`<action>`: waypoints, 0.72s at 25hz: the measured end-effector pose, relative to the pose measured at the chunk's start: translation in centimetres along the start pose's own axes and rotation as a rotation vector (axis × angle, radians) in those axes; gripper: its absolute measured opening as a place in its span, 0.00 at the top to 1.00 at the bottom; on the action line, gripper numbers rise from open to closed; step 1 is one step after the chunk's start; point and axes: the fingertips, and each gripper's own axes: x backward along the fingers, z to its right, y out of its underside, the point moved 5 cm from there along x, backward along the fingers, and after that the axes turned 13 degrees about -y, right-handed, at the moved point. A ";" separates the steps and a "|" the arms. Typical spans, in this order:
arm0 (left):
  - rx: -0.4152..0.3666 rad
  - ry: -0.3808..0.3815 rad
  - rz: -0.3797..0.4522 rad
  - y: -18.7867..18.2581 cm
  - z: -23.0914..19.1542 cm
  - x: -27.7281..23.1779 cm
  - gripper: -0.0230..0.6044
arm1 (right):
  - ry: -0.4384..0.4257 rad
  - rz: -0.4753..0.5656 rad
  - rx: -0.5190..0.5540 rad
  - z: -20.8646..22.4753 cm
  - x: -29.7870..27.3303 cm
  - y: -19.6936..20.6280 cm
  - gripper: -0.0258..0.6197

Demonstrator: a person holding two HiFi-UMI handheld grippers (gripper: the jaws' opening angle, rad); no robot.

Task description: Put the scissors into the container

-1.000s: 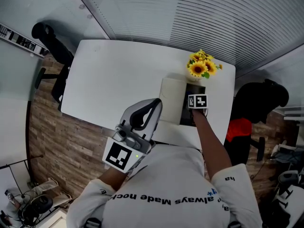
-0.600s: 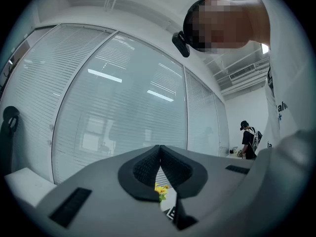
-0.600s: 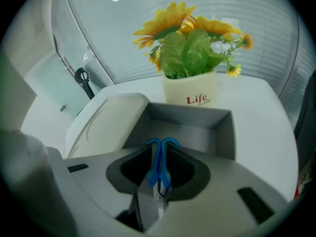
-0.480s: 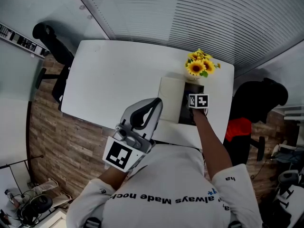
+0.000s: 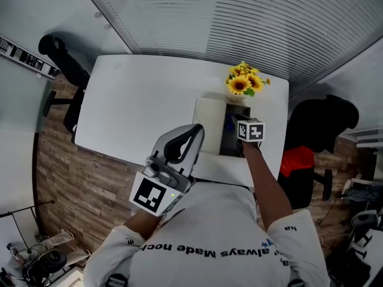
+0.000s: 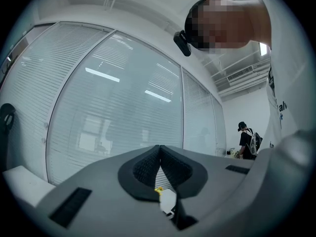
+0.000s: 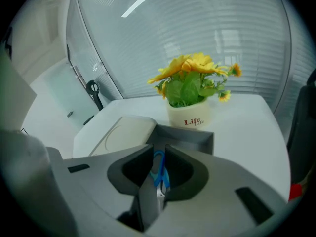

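Scissors (image 7: 159, 168) sit clamped in right gripper (image 7: 157, 154) above container (image 7: 190, 135); lower them well inside before releasing. Left gripper (image 6: 159, 154) is closed, empty.

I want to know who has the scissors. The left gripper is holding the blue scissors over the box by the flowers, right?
Not quite. It is the right gripper that holds the blue scissors over the box by the flowers; the right gripper view shows them between its jaws. The left gripper is shut on nothing.
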 end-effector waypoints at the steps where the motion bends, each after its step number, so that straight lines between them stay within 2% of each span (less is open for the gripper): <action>1: 0.001 0.003 0.000 0.0 0.2 -0.1 0.93 | -0.002 0.013 0.006 0.0 0.5 -0.2 0.83; 8: 0.002 0.019 0.001 0.1 1.7 -0.6 0.93 | -0.008 0.114 0.071 -1.0 4.3 -2.1 0.85; 18: 0.007 0.045 -0.003 0.4 3.7 -1.8 0.93 | -0.018 0.227 0.232 -3.1 10.2 -4.3 0.86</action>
